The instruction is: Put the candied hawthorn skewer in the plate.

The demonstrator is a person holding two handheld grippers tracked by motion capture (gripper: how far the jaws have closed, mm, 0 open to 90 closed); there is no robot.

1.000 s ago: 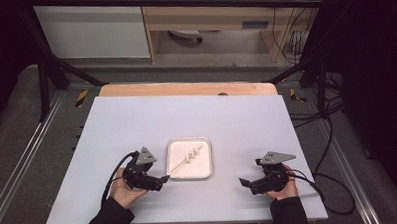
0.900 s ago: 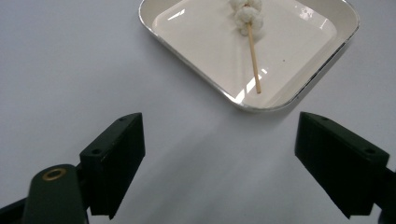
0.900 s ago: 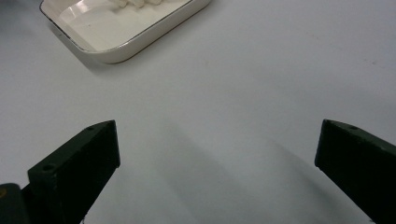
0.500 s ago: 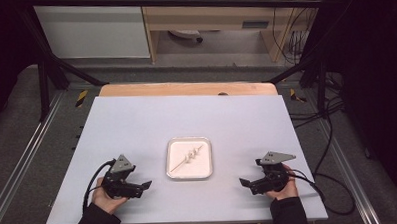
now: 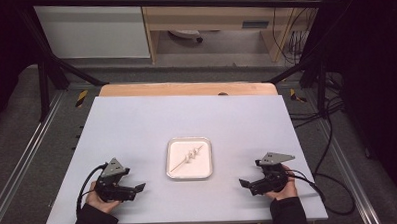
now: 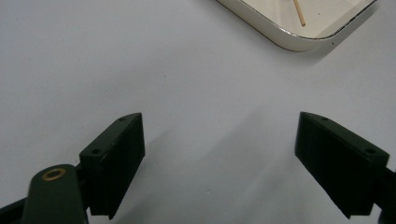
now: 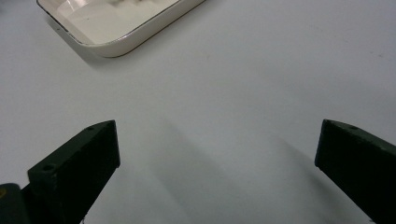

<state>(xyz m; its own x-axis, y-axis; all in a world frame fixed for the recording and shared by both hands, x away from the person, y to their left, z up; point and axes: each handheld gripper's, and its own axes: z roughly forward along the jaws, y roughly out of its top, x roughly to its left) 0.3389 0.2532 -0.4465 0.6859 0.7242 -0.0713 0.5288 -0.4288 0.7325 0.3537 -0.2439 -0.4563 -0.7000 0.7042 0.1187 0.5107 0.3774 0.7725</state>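
A white square tray [image 5: 203, 171] lies at the table's front middle, and a thin wooden skewer with pale pieces on it [image 5: 189, 157] rests inside. My left gripper [image 5: 138, 187] is low over the table, left of the tray, its jaws wide open with nothing between them. In the left gripper view the tray's corner [image 6: 289, 39] and the skewer's end [image 6: 299, 11] sit at the top. My right gripper [image 5: 243, 183] is to the right of the tray, open and empty too. The right gripper view has the tray's corner [image 7: 121, 42] at upper left.
The pale table top [image 5: 186, 117] stretches back to a wooden strip [image 5: 185, 89] at its far edge. Metal rails run along both sides of the table. Cables [image 5: 332, 137] hang off the right side. Both hands rest close to the front edge.
My left gripper has drawn back from the tray's left edge, moving left and toward the front edge. The right gripper has stayed put.
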